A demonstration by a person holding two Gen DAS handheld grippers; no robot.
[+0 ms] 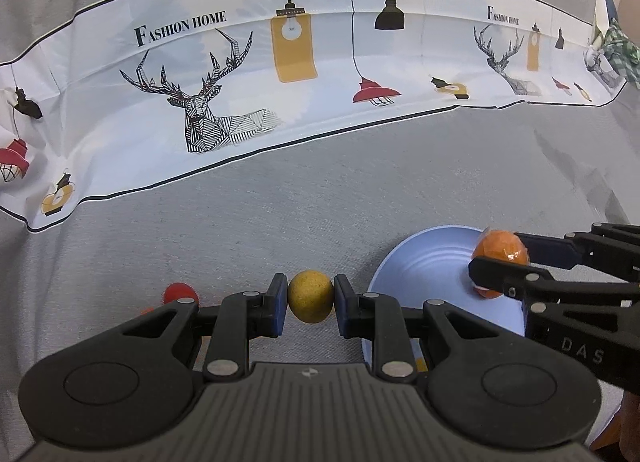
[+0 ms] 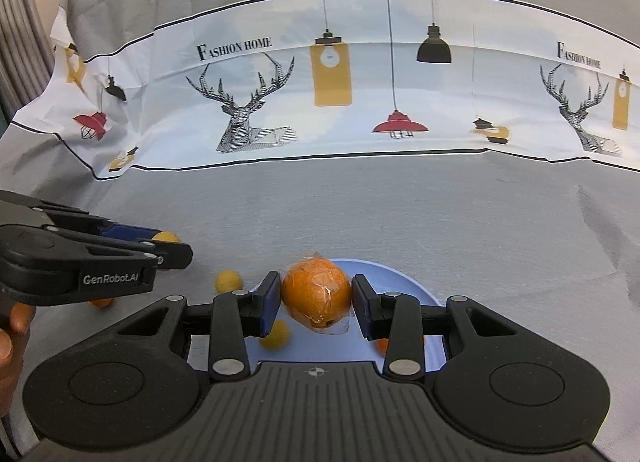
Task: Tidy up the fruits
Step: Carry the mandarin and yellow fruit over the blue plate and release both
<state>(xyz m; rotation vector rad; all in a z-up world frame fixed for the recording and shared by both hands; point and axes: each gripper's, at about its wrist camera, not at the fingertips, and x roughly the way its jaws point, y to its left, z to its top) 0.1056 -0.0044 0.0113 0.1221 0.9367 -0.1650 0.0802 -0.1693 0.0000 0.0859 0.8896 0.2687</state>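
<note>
The left gripper point(image 1: 310, 302) is clamped on a small yellow fruit point(image 1: 310, 296), nearly round with its slightly longer axis upright, held above the grey cloth point(image 1: 280, 213) just left of the pale blue plate point(image 1: 416, 258). The right gripper point(image 2: 316, 298) pinches a plastic-wrapped orange point(image 2: 316, 292) over that plate, its long axis roughly upright and its dark dimpled end pointing down.

Two claws point(image 1: 310, 300) point(image 2: 315, 294); one plate point(image 1: 424, 258); one wrapped orange point(image 2: 316, 292); four yellow balls point(image 1: 310, 296); one red ball point(image 1: 180, 293).
</note>
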